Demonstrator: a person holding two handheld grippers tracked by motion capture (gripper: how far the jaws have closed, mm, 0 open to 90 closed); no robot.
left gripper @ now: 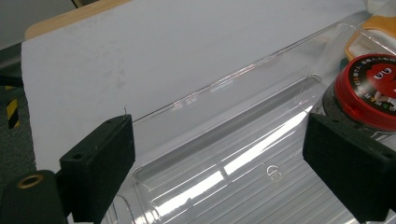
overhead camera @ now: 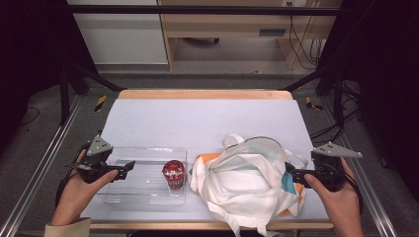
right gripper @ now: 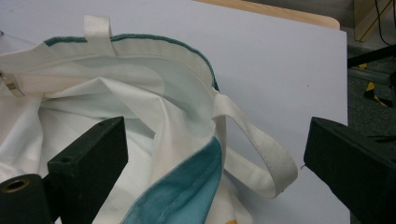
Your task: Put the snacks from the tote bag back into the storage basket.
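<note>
Leftward, clear tray (overhead camera: 143, 154) long axis across the table (red-lidded jar (overhead camera: 173, 174) upright inside), both tools spread, gripping nothing.

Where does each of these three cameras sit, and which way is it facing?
High view: fixed above the person's side, looking forward and down on the white-covered table; both forearms, the left gripper and the right gripper show.
Left gripper view: rides the left gripper, looking between its open black jaws at the clear plastic tray and the red-lidded round jar.
Right gripper view: rides the right gripper, looking between its open jaws at the white cloth tote bag with teal trim.
Shared: the high view also shows tray, jar and bag.
</note>
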